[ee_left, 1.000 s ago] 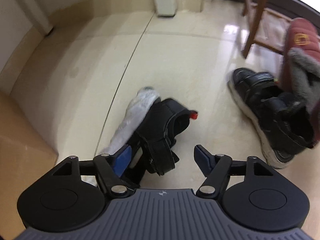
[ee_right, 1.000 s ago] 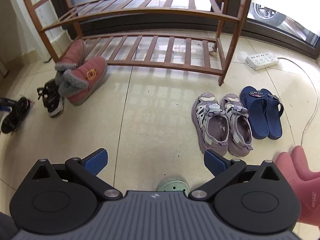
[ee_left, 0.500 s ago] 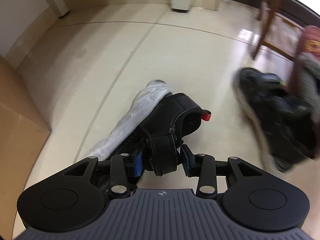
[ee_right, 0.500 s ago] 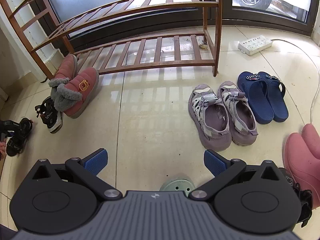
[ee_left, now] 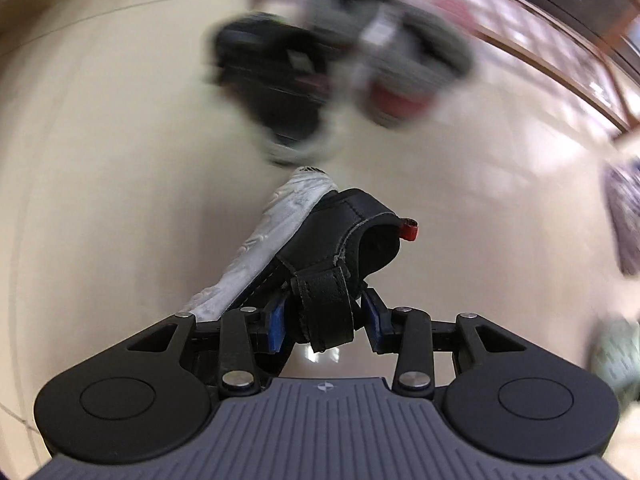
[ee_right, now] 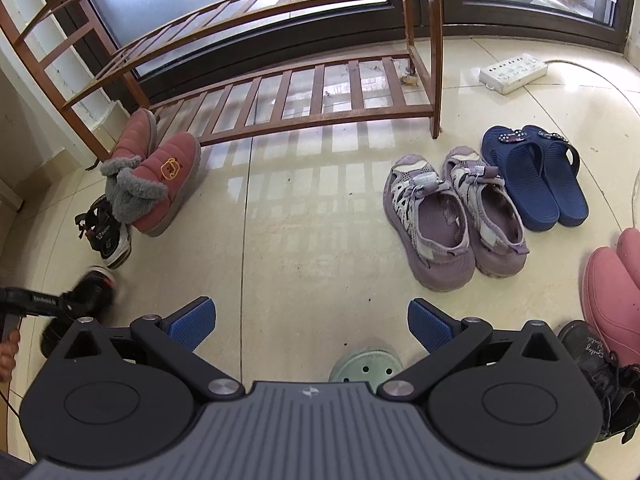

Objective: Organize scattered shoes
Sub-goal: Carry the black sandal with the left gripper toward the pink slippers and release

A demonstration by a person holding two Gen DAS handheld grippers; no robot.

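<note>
The left gripper (ee_left: 324,318) is pinching the strap of a black sandal (ee_left: 340,240), its blue pads pressed against either side. A second ago those pads stood spread around the sandal as it lay on the floor; half a second ago they had come together on the strap. Now the floor behind is smeared with motion blur and the sandal hangs tilted, white sole (ee_left: 280,224) up at 11 o'clock, so it looks lifted and in transit. The blurred mate (ee_left: 272,76) has swung from 3 o'clock to 12 o'clock of the left view, which suggests the held sandal is being carried toward it to make a pair.

In the right view the right gripper (ee_right: 311,326) hovers with jaws spread wide and nothing between them, over bare floor, much as before. The carried sandal (ee_right: 86,294) shows blurred at 9 o'clock there, just short of its mate (ee_right: 106,232), which sits against the red fur boots (ee_right: 160,184) beside the rack (ee_right: 280,92). The purple sandals (ee_right: 452,220) and blue slippers (ee_right: 536,176) at 2 o'clock already stand paired.

The grip on a soft strap may let the sandal swing on landing.
</note>
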